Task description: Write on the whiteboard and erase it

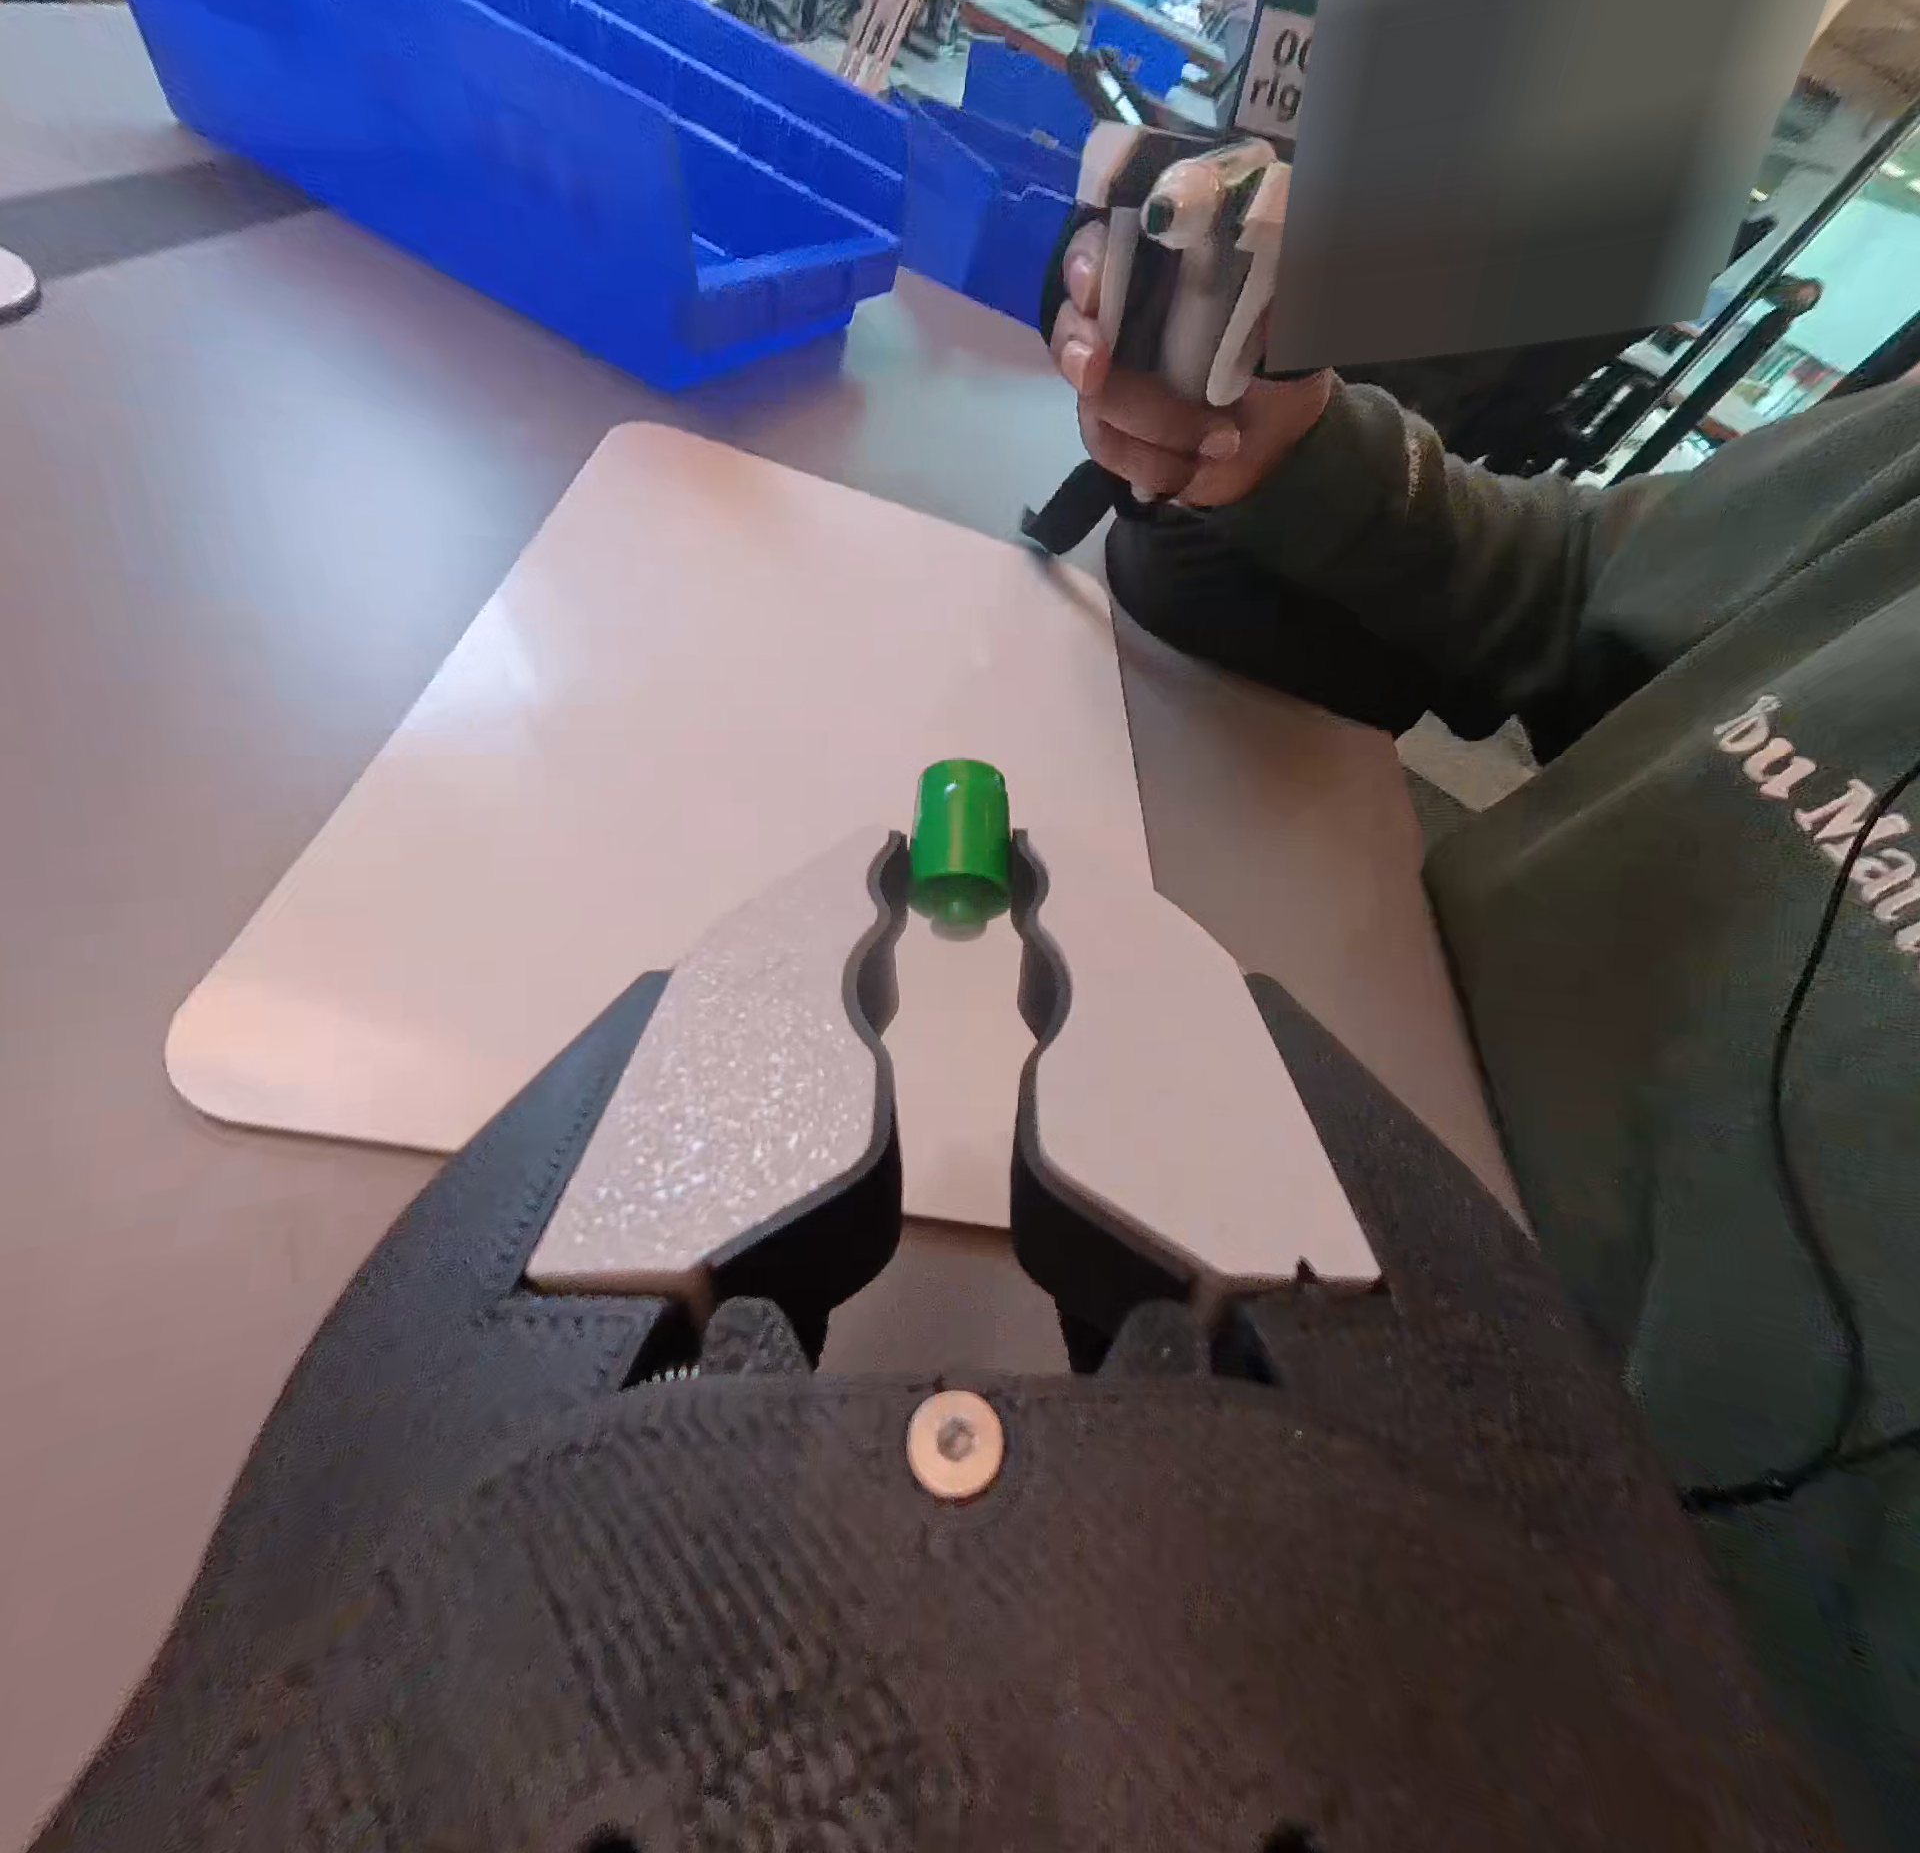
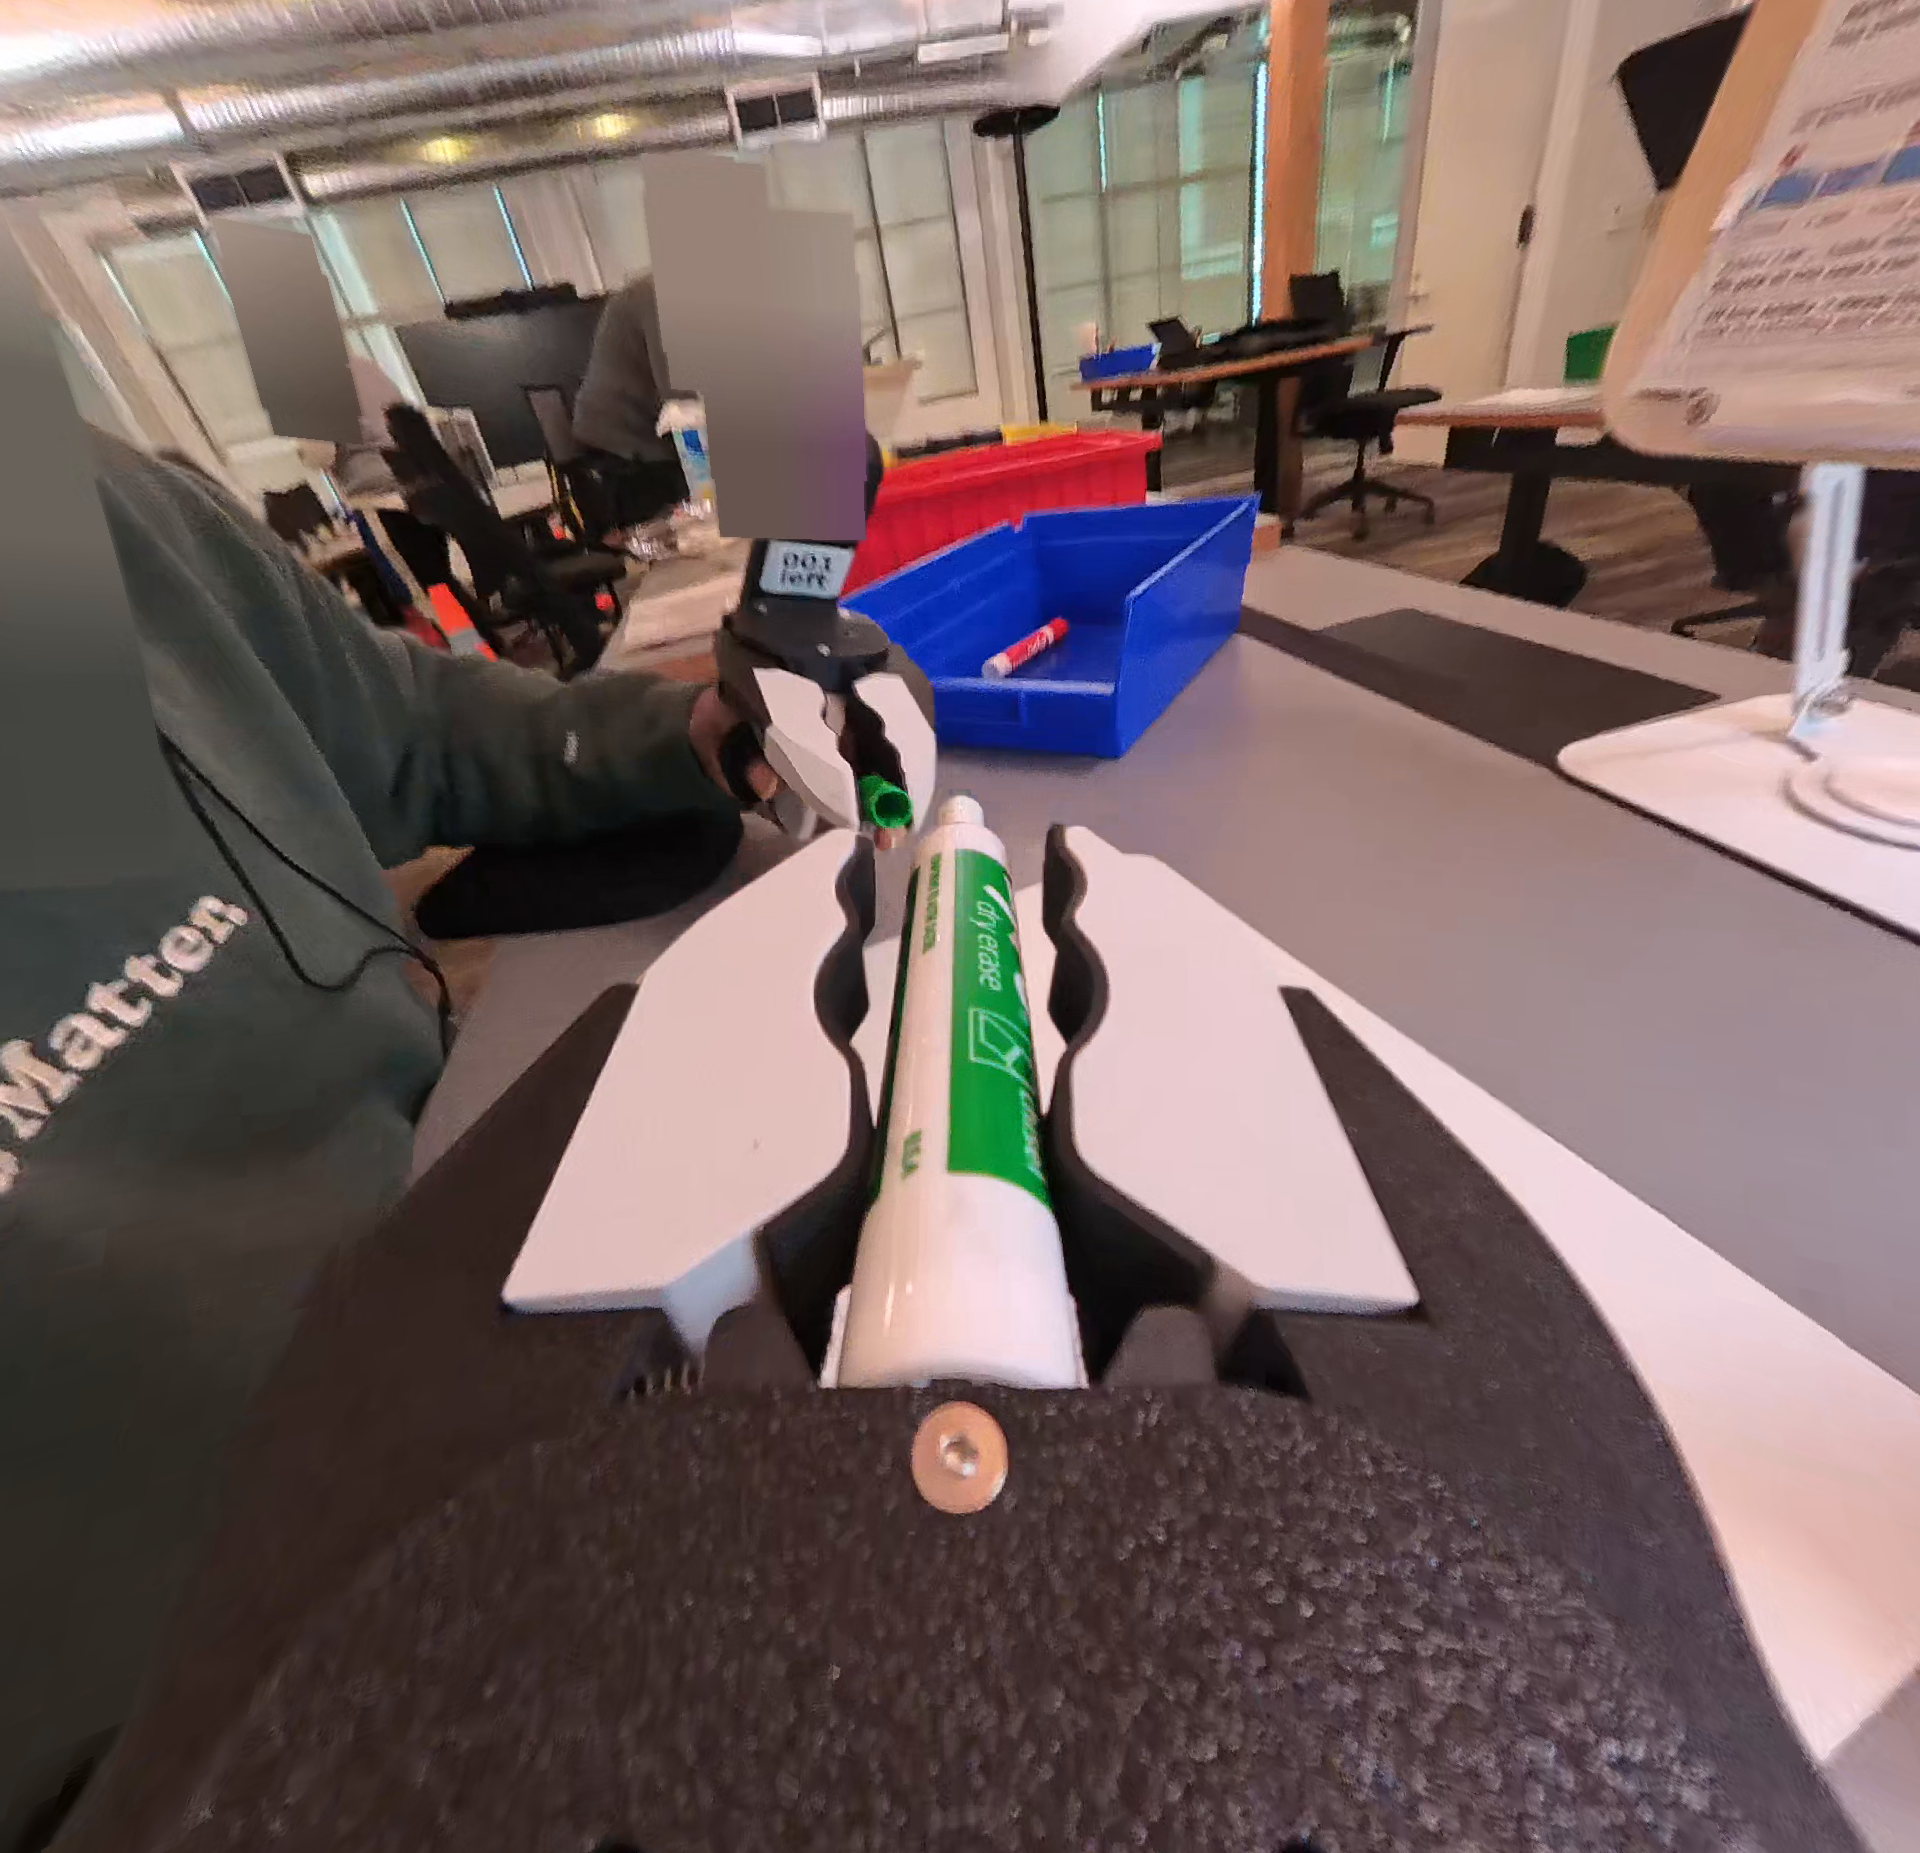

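Grey worktop [image 1: 312, 556] in an open office; whiteboard [image 1: 675, 764] lies flat on it, no marks visible. Left gripper [image 1: 958, 858]: fingers nearly closed, pinching the green cap [image 1: 958, 832] at their tips, above the board. Right gripper [image 2: 956, 889]: fingers closed along the marker [image 2: 961, 1076], which lies lengthwise between them, uncapped end pointing away, near the cap. Judgement: cap is off; next, tilt the tip down and press lightly. Bins: blue bin [image 2: 1091, 640], far, holds one red marker [image 2: 1025, 647]; red bin [image 2: 997, 484] behind, contents hidden.
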A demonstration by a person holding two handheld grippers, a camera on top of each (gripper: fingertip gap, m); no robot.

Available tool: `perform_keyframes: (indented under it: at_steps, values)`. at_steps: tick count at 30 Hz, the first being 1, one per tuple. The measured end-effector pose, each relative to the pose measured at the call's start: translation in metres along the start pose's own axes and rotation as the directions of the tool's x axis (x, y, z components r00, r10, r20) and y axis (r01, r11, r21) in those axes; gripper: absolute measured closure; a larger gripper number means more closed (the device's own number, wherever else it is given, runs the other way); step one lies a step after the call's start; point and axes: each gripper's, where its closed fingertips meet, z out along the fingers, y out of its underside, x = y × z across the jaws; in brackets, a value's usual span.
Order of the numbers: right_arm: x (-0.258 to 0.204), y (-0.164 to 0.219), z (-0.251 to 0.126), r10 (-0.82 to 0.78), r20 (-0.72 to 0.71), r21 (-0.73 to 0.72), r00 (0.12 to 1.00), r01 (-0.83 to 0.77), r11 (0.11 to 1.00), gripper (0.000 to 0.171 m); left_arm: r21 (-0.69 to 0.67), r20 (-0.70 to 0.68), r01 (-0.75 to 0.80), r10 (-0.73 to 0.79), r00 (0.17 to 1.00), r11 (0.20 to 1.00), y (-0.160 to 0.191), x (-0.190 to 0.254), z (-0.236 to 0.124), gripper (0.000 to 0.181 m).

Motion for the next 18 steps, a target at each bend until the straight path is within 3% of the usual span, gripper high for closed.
perform_keyframes:
  at_steps: [8,18]
  values:
    - [0.011,0.032,0.016,0.015,-0.02,-0.083,1.0,-0.017,0.996,0.138,0.047,0.1,-0.069,0.064,0.993,0.997,-0.007,-0.008,-0.006,0.162]
    - [0.028,0.037,0.014,0.012,-0.093,-0.093,0.996,-0.02,0.995,0.137,0.029,0.194,-0.172,0.163,0.967,0.985,0.001,-0.027,-0.023,0.162]
